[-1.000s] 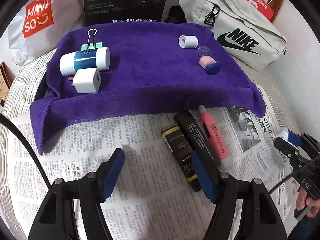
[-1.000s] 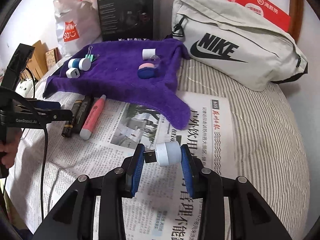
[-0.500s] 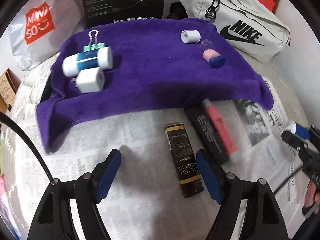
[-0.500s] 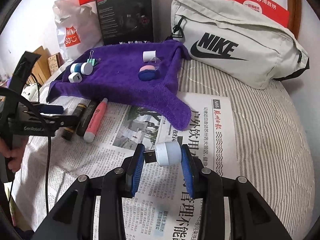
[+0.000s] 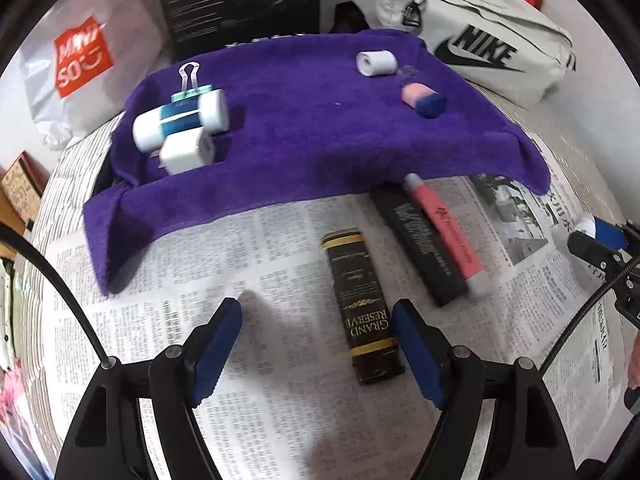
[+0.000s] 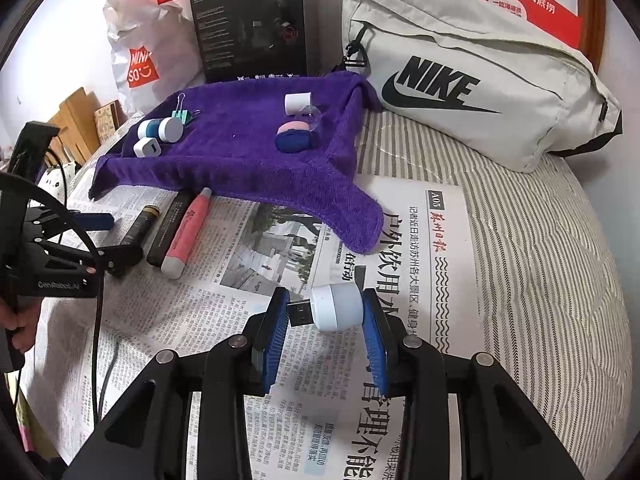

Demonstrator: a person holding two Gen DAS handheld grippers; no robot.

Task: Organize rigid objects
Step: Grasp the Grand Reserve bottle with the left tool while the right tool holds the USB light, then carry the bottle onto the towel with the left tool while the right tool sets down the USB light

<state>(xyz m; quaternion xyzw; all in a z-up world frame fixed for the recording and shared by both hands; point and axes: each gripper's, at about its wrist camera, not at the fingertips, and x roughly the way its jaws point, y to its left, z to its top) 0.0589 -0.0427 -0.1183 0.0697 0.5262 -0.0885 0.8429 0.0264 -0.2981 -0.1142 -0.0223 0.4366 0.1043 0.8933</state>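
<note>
My left gripper (image 5: pixel 318 344) is open and empty above the newspaper, with a black "Grand Reserve" tube (image 5: pixel 362 306) lying just inside its right finger. A longer black tube (image 5: pixel 418 246) and a pink tube (image 5: pixel 444 230) lie to the right, their tops at the purple towel's edge. My right gripper (image 6: pixel 326 330) is shut on a white USB plug light (image 6: pixel 334 307), held above the newspaper. The purple towel (image 5: pixel 320 136) holds a white charger cube (image 5: pixel 186 154), a white-and-teal cylinder (image 5: pixel 180 120), a teal binder clip (image 5: pixel 190 88), a white roll (image 5: pixel 376 63) and a pink-and-blue bottle (image 5: pixel 424 98).
A grey Nike bag (image 6: pixel 472 80) lies behind on the right, on the striped bedding (image 6: pixel 560 260). A black box (image 6: pixel 252 24) and a white Miniso bag (image 6: pixel 140 60) stand behind the towel. Newspaper (image 6: pixel 420 240) covers the near surface. The left gripper (image 6: pixel 96 240) shows at the right wrist view's left edge.
My left gripper has shifted left, so the Grand Reserve tube now lies between its fingers, apart from the other two tubes. My right gripper still holds the USB light in place.
</note>
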